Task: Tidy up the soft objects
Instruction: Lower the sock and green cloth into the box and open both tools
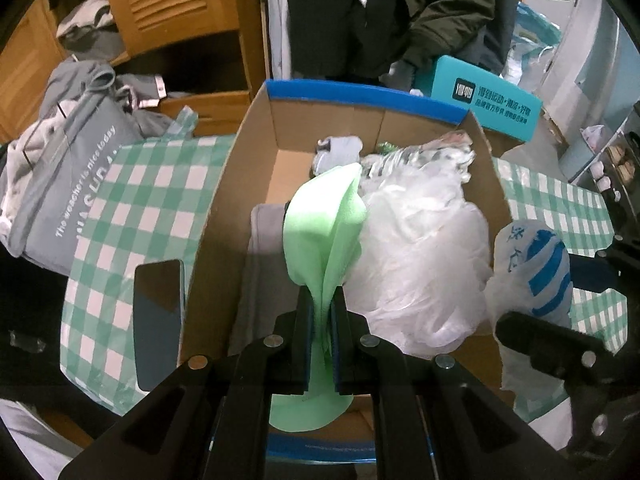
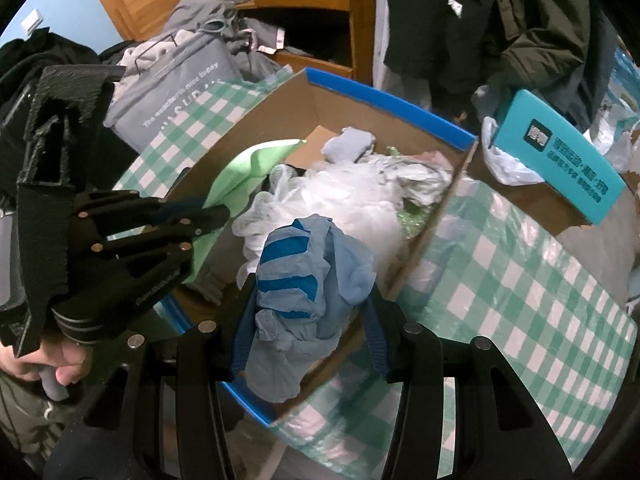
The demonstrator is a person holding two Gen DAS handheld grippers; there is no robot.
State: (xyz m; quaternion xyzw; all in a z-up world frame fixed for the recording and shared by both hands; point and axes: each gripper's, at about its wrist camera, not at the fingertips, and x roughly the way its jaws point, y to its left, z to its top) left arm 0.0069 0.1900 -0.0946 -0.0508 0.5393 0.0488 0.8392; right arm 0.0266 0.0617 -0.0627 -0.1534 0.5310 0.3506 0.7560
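Two grippers are at work over the same cardboard box [image 1: 224, 216], and each has something soft between its fingers. The left gripper [image 1: 322, 312] has its jaws drawn in to a narrow gap, pinching a light green cloth [image 1: 320, 232] that rises in a fold ahead of the fingertips and also spills out below them, over the near edge of the box. Just to the right of that cloth, inside the box, lies a heap of clear plastic bags [image 1: 420, 248]; to its left a grey fabric piece [image 1: 260, 280] lies against the box floor. Farther ahead of the tips, near the box's far wall, sits a small grey sock-like bundle [image 1: 340, 148].

The right gripper [image 2: 308, 312] stands noticeably wider, its blue-padded fingers pressed on either side of a crumpled blue-and-white striped plastic bag [image 2: 312, 280], which bulges up between them. It hangs just above the near right corner of the box, with the clear bags directly beyond it. From this side the left gripper [image 2: 212, 216] shows off to the left, level with the box rim, the green cloth [image 2: 248, 168] fanning away from it.

Under the box lies a green checked cover [image 2: 520, 288]. Off beyond the right gripper's right finger stands a teal carton [image 2: 560, 160]; beyond the left gripper's left finger, a grey tote bag [image 1: 76, 184] and a dark phone [image 1: 158, 320] lying flat on the cover.
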